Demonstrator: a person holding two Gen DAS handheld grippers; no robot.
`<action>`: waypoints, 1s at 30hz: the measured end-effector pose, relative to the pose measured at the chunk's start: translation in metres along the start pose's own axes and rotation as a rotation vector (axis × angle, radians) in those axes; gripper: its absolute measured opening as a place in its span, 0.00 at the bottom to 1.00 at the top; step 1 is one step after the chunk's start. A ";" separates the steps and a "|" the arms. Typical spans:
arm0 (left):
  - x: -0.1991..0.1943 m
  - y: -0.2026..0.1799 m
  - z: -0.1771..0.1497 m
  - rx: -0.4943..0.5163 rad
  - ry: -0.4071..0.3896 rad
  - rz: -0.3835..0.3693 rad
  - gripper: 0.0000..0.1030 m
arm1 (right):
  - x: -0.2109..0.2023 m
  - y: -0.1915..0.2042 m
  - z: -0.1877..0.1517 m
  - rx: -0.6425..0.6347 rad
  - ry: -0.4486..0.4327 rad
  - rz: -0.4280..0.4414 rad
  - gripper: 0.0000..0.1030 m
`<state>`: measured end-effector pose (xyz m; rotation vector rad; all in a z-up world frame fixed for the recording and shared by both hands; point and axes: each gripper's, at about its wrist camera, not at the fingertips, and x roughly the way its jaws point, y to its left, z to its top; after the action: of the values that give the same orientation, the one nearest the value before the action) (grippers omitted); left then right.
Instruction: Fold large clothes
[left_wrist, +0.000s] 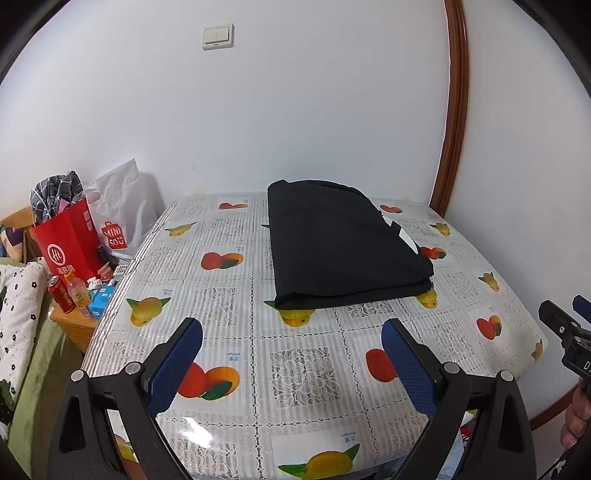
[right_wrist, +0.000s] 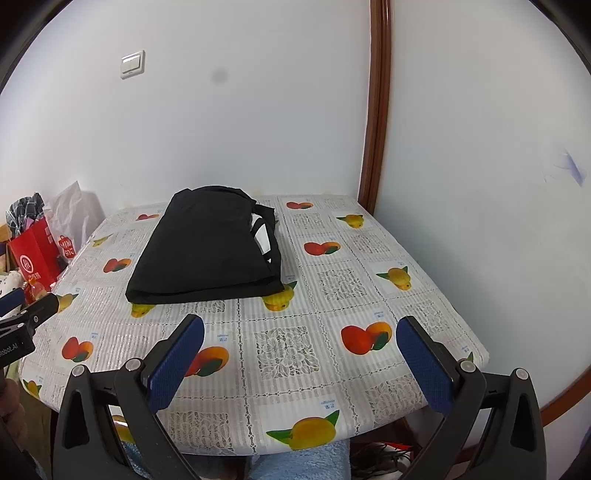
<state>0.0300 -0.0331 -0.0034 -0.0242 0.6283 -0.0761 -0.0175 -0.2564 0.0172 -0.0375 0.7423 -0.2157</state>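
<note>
A black garment (left_wrist: 347, 243) lies folded into a thick rectangle on the desk (left_wrist: 258, 369), toward the far edge and close to the white wall (left_wrist: 295, 110). Its layers are stacked neatly, with a bit of white showing along its right side. The desk wears a glossy cloth printed with lace squares and fruit, and two yellow fruit prints peek out from under the garment's near edge.

Both tools hang over the near edge of the desk, well apart from the garment. The left hand-held gripper (left_wrist: 291, 350) is released, its blue pads (left_wrist: 177, 365) spread wide with only the tablecloth showing between them. The right hand-held gripper (right_wrist: 301, 350) is likewise spread wide and holds nothing; its blue pads (right_wrist: 177, 363) frame bare cloth. Each tool shows at the edge of the other's view, and a bit of a person's hand (left_wrist: 578, 421) shows at the right border of the left wrist view.

Off the desk's left edge a low wooden stand (left_wrist: 74, 325) is crowded: a red paper bag (left_wrist: 68, 247) stuffed with checked fabric, a white shopping bag (left_wrist: 118, 206) behind it, a red can (left_wrist: 61, 295), a small bottle with an orange label (left_wrist: 79, 295) and a blue carton (left_wrist: 101, 301). A light switch (left_wrist: 218, 36) sits high on the wall, and a brown wooden frame (left_wrist: 452, 110) runs up past the far right corner of the desk.
</note>
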 end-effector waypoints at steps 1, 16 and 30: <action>0.000 0.000 0.000 0.001 0.000 0.001 0.95 | 0.000 0.000 0.000 0.001 0.000 0.000 0.99; -0.002 -0.004 0.001 0.008 -0.003 -0.001 0.95 | -0.003 -0.001 -0.001 -0.004 -0.012 0.001 0.99; -0.005 -0.006 0.002 0.015 -0.005 -0.004 0.95 | -0.003 -0.002 0.000 -0.004 -0.011 0.004 0.99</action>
<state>0.0267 -0.0387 0.0012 -0.0108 0.6231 -0.0844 -0.0207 -0.2581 0.0195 -0.0406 0.7317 -0.2102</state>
